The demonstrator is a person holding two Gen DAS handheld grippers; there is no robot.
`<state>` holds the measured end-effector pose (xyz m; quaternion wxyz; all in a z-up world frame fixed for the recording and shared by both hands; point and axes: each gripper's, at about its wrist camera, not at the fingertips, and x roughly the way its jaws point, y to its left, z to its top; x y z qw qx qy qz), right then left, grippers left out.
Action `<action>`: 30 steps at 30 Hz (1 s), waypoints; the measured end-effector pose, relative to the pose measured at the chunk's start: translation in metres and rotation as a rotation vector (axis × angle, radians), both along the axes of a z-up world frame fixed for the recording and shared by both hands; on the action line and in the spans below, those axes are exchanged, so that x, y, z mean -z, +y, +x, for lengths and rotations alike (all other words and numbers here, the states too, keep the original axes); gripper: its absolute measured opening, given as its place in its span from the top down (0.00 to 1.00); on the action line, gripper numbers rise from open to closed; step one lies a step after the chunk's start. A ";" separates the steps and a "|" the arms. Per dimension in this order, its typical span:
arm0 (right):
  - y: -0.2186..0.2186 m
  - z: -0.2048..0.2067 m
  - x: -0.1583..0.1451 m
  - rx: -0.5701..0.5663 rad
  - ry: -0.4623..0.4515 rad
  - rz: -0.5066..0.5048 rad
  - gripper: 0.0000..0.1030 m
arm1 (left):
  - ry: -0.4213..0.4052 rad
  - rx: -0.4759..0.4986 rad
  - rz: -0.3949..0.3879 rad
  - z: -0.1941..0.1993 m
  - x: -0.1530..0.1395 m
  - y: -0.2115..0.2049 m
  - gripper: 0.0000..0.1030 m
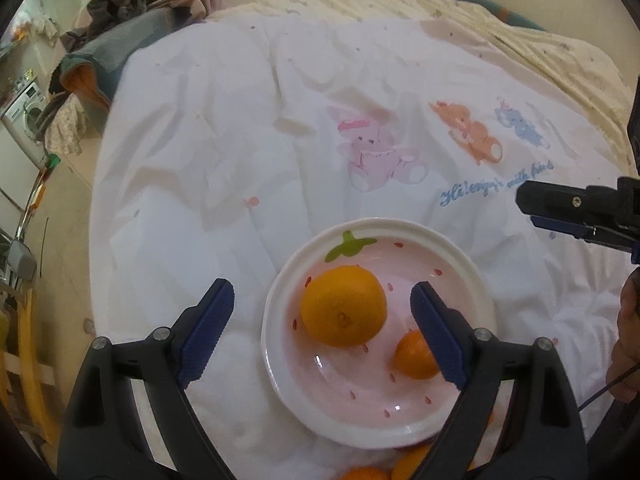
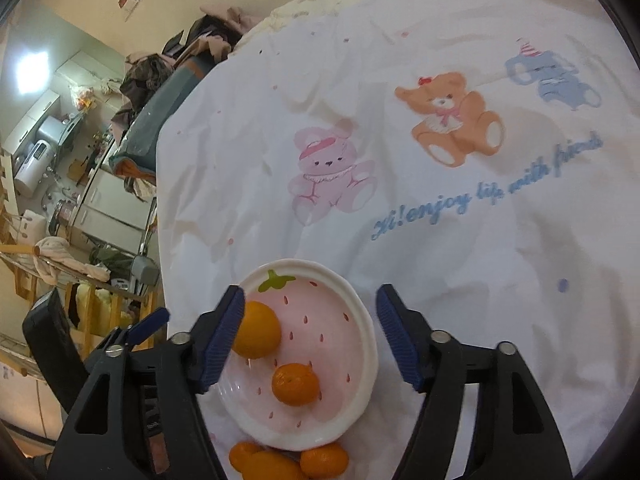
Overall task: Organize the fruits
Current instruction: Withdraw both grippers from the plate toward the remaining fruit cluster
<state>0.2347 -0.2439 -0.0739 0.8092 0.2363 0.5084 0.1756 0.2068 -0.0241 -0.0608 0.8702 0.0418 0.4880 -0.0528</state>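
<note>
Blue script embroidered on the white quilt (image 2: 460, 264), below the pink bear (image 2: 328, 168) and orange bear (image 2: 452, 116): "Hi! enjoy life with friends" (image 2: 484, 188), legible in the right wrist view. In the left wrist view the same line (image 1: 496, 186) is blurred. No other text can be read.

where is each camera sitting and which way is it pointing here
Left wrist: on the left hand-held gripper, looking down over the strawberry plate on the bedsheet; its open fingers, the right hand-held gripper and a hand show.
Right wrist: on the right hand-held gripper, looking down on the same plate; its open fingers and part of the left gripper show.
Shared: plate, large orange, small orange, bear print.
</note>
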 end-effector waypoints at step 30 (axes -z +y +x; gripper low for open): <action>-0.025 -0.144 -0.028 0.049 0.002 0.071 0.25 | 0.024 -0.097 -0.129 -0.115 -0.035 0.033 0.15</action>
